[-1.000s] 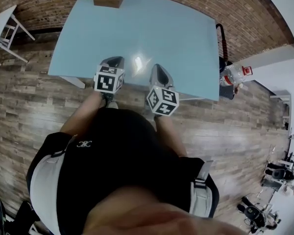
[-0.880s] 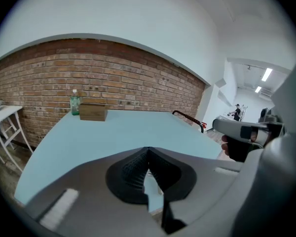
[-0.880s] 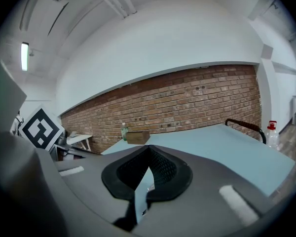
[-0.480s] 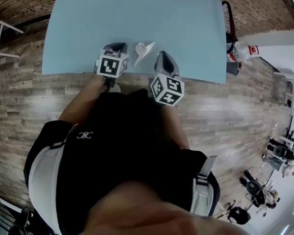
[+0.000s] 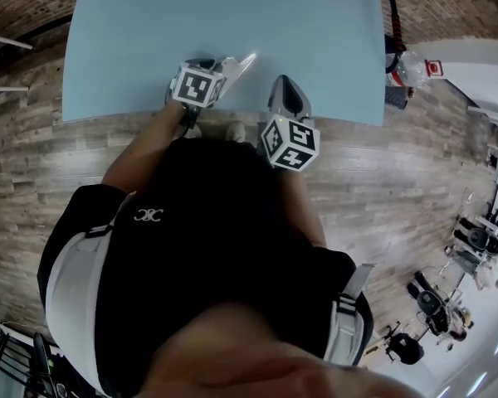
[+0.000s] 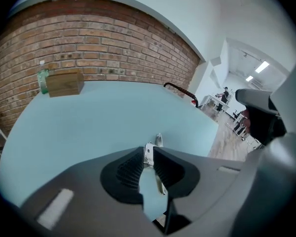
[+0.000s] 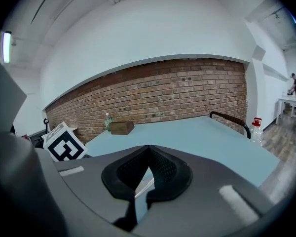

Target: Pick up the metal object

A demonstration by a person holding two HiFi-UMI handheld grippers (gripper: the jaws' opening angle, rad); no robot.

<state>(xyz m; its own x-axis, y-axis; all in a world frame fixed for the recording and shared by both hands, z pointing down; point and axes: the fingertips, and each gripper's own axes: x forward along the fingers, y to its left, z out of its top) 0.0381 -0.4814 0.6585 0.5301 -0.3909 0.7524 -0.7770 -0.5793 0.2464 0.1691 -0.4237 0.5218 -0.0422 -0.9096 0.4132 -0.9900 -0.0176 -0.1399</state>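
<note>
The metal object (image 5: 242, 63), a small shiny bent piece, is near the front edge of the light blue table (image 5: 232, 15). My left gripper (image 5: 224, 66) has come onto it. In the left gripper view the metal object (image 6: 148, 154) stands between the tips of the left gripper (image 6: 148, 158). The jaws are opening, and the dark pads lie close on either side without clearly squeezing it. My right gripper (image 5: 284, 88) hovers a little to the right of the object. In its own view the right gripper (image 7: 148, 154) has its tips together with nothing between them.
A wooden box (image 6: 64, 83) and a green bottle (image 6: 43, 78) stand at the table's far edge by the brick wall. A dark chair (image 5: 390, 15) and a plastic bottle (image 5: 411, 65) are off the table's right side. Wooden floor lies below the near edge.
My left gripper has moved right and forward onto the metal object, which earlier lay free between the two grippers. The head view has swung so the table sits higher in frame.
</note>
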